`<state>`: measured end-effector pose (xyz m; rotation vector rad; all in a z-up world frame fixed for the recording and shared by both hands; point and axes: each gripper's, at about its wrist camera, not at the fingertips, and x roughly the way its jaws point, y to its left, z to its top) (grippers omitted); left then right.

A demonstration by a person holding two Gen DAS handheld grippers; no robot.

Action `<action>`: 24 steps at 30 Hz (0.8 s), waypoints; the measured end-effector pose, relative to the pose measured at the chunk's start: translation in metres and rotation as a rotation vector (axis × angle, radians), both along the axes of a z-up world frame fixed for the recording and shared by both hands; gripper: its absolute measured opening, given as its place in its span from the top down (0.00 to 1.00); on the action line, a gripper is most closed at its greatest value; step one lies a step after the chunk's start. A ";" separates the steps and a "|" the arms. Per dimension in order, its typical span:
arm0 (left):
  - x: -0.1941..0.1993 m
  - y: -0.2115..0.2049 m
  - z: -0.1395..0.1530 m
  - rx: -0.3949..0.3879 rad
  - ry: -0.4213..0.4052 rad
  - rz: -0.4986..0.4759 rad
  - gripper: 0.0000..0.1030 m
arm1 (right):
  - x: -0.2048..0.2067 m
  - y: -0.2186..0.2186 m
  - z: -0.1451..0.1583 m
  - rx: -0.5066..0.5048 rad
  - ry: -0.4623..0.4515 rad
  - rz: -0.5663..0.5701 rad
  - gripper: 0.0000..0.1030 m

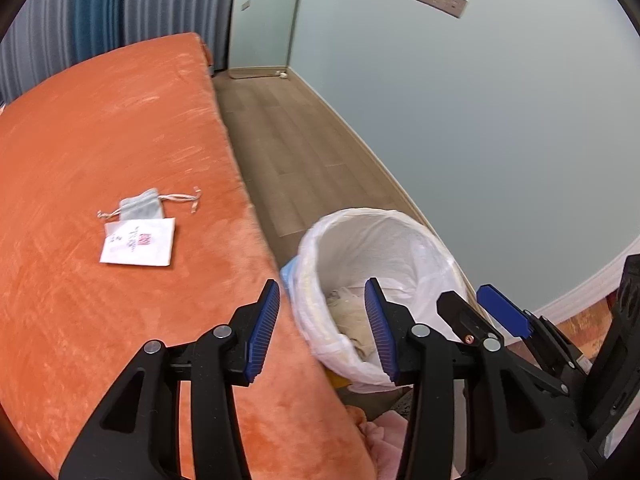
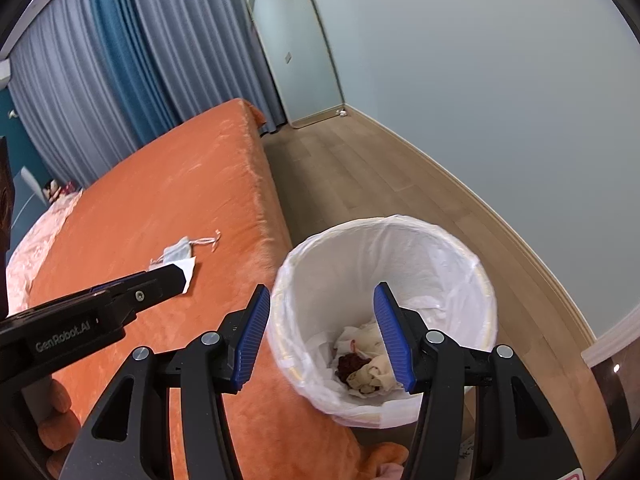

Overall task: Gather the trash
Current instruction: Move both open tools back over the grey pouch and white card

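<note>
A white paper packet (image 1: 138,246) with red print and a small grey drawstring pouch (image 1: 140,208) lie side by side on the orange bed cover (image 1: 100,120). Beside the bed stands a round bin with a white liner (image 1: 380,248), holding crumpled tissues and a dark scrap (image 2: 368,360). My left gripper (image 1: 322,292) hovers over the bed's edge by the bin's rim, open, nothing between its blue pads. My right gripper (image 2: 322,292) hangs over the bin (image 2: 380,264), open and empty too. In the right wrist view the left gripper's finger (image 2: 160,280) covers part of the packet (image 2: 190,268).
A wooden floor (image 1: 288,136) runs between the bed and the pale wall to a standing mirror (image 2: 296,52). Blue-grey curtains (image 2: 120,60) hang behind the bed. A pink quilt (image 2: 36,240) lies on the bed's far left, and pinkish fabric (image 1: 384,436) lies below the bin.
</note>
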<state>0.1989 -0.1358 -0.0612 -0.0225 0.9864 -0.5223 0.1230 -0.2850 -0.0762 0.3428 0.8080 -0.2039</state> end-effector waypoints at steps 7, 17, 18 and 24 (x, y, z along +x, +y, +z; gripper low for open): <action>0.015 0.043 -0.016 0.021 0.017 0.085 0.44 | 0.018 0.032 -0.007 -0.010 0.021 0.064 0.49; 0.054 0.115 -0.059 0.031 0.103 0.233 0.40 | 0.058 0.088 -0.029 -0.028 0.064 0.176 0.49; 0.059 0.122 -0.064 0.034 0.114 0.247 0.40 | 0.064 0.094 -0.033 -0.028 0.070 0.188 0.49; 0.090 0.160 -0.097 0.015 0.191 0.330 0.40 | 0.101 0.120 -0.059 -0.025 0.104 0.238 0.49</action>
